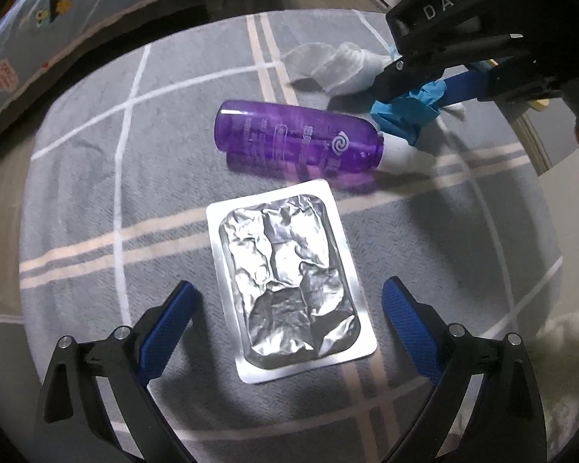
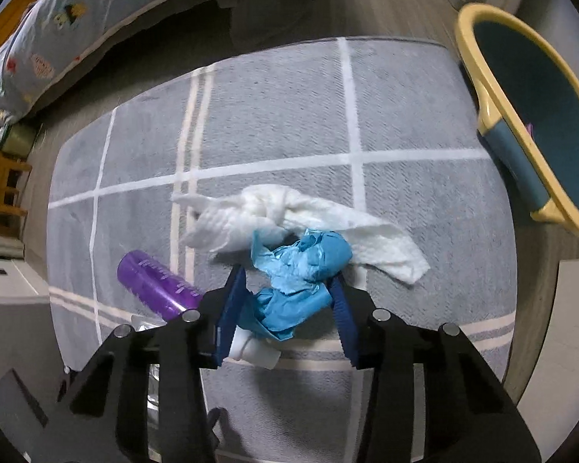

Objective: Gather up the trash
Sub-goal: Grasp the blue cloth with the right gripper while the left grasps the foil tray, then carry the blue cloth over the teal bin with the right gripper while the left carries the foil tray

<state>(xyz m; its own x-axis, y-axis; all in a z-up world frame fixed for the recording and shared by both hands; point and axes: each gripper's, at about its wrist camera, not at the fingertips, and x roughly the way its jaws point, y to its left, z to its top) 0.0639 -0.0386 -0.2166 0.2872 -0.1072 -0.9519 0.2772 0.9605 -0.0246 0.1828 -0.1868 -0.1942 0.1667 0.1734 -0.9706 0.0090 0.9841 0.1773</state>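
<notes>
The step in hand looks like the pickup of the first pieces of litter from the grey checked rug (image 2: pixel 281 115). The right tool (image 2: pixel 289 289) points steeply down with its blue fingers (image 2: pixel 231 301) pressed against both sides of a crumpled blue wad (image 2: pixel 297 281), so it appears closed on that wad; no earlier view shows how it got there. Just beyond the wad lies a twisted white tissue (image 2: pixel 289 216), touching it, so the lift should be checked for the tissue dragging along. The yellow-rimmed bin (image 2: pixel 521 115) stands well off to that tool's right, the likely drop point. The left tool (image 1: pixel 289 332) hangs open, its fingers either side of a flat silver foil pack (image 1: pixel 289 285) without touching it; it likely needs to go lower and pinch an edge. The pack is thin and creased. Beyond it a purple bottle (image 1: pixel 297 141) lies on its side, white cap toward the wad.
</notes>
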